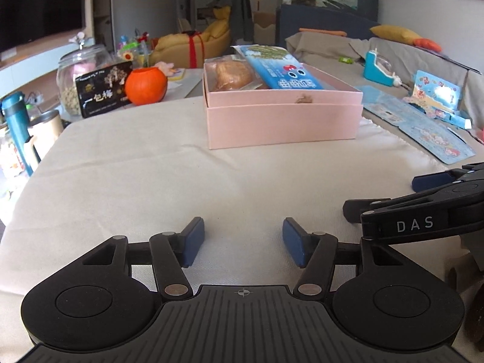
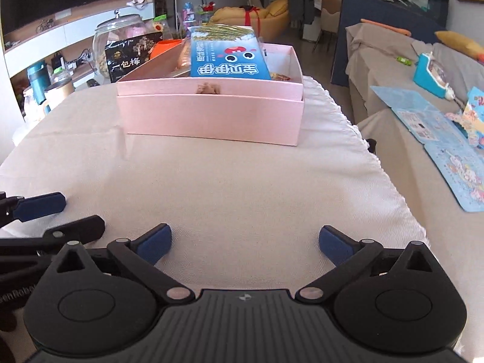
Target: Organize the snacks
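Both grippers, L point(image 1: 243, 242) & R point(image 2: 245, 243), jaws wide apart w/ nothing between, well short of pink box point(image 1: 284, 127).

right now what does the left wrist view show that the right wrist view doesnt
Only the left wrist view: the whole orange pumpkin-shaped container beside the black snack bag, and the wrapped bread plainly inside the pink box.

Only the right wrist view: the box's right inner wall and a small wrapper beside the blue packet.

Both: the box on the cloth-covered table, the glass jar, and the left gripper and right gripper open, holding nothing.
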